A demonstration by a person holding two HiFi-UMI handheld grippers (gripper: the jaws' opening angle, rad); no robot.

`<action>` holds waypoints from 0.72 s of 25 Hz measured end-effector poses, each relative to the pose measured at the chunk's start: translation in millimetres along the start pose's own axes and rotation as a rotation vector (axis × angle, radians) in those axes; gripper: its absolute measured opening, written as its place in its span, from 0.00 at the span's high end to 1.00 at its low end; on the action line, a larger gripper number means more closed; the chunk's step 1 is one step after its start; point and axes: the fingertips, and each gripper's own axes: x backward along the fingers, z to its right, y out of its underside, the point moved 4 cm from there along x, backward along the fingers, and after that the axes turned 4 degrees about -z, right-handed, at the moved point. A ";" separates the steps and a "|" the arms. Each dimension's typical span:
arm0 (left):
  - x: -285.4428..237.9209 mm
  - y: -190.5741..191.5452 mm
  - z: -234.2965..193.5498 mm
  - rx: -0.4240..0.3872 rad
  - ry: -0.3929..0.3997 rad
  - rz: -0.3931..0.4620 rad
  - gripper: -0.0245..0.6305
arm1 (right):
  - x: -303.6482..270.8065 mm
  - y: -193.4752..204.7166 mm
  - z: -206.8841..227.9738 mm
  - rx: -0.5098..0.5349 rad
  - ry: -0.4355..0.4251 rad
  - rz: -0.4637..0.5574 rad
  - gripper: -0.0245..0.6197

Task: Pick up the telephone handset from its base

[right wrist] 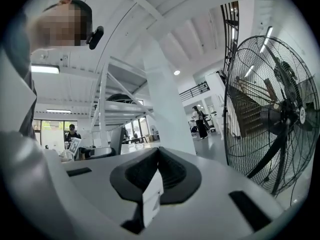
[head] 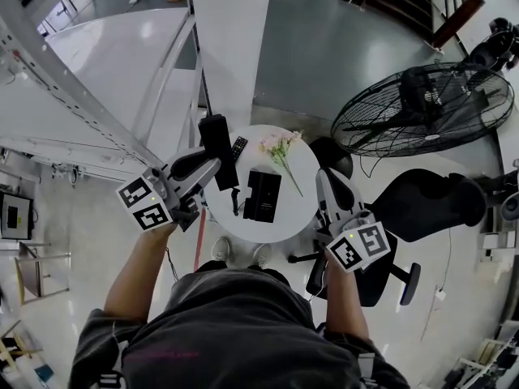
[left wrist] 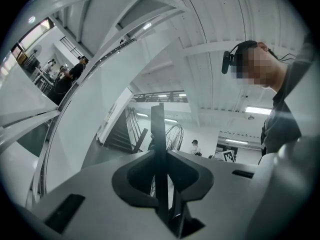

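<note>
The black telephone base (head: pixel 262 194) lies in the middle of the round white table (head: pixel 302 211), with a short black cord (head: pixel 235 202) at its left. My left gripper (head: pixel 211 167) is shut on the black handset (head: pixel 217 141), which hangs over the table's left edge, off the base. In the left gripper view the handset (left wrist: pixel 159 129) stands edge-on between the pads of that gripper (left wrist: pixel 161 153). My right gripper (head: pixel 323 175) hovers by the table's right edge. Its jaws (right wrist: pixel 157 151) are closed together, with only a small white tab (right wrist: pixel 152 196) between the pads.
Pink flowers (head: pixel 280 147) and a black remote (head: pixel 238 147) lie at the back of the table. A large floor fan (head: pixel 426 108) stands at the right, behind a black office chair (head: pixel 426 205). White steel beams (head: pixel 89 96) cross at the left.
</note>
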 end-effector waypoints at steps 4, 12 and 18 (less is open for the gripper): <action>0.2 0.3 0.3 -0.002 -0.001 0.000 0.84 | -1.2 1.6 1.4 0.000 -0.004 -0.005 0.94; -0.2 3.1 -0.3 0.015 -0.005 0.001 0.84 | -3.6 2.2 1.0 -0.001 -0.015 -0.015 0.94; -2.9 5.9 1.5 0.021 -0.001 -0.005 0.84 | -1.7 1.7 2.9 0.002 -0.009 -0.023 0.94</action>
